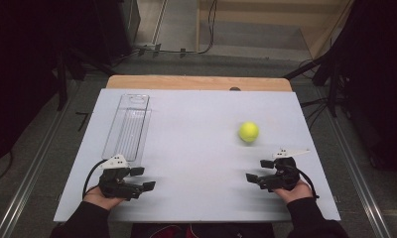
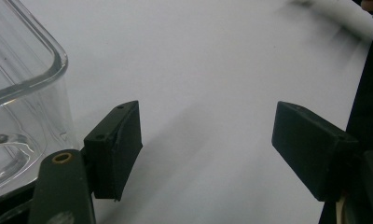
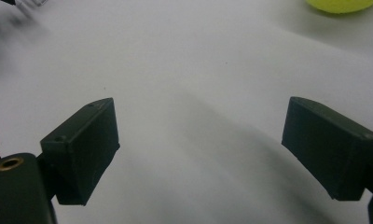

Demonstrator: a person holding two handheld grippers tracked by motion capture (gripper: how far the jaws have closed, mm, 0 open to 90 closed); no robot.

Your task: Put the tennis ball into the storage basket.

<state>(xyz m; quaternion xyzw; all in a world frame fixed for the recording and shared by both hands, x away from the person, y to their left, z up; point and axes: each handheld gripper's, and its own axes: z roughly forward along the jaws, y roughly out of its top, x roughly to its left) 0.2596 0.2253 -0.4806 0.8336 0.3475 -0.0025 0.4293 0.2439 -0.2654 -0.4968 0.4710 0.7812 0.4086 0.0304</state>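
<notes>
You are at the start: the ball (image 1: 248,132) lies free on the table (image 1: 196,148), just ahead of your right gripper (image 1: 256,170), well apart from the clear tray (image 1: 127,126). Both grippers, left gripper (image 1: 142,178) included, rest with jaws apart, empty. Next, reach forward and straddle the ball.

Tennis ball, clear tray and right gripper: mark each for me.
tennis ball (image 1: 248,132), high view, middle of its yellow surface.
clear tray (image 1: 118,149), high view, near rim.
right gripper (image 1: 256,170), high view, midway between its open fingertips.
</notes>
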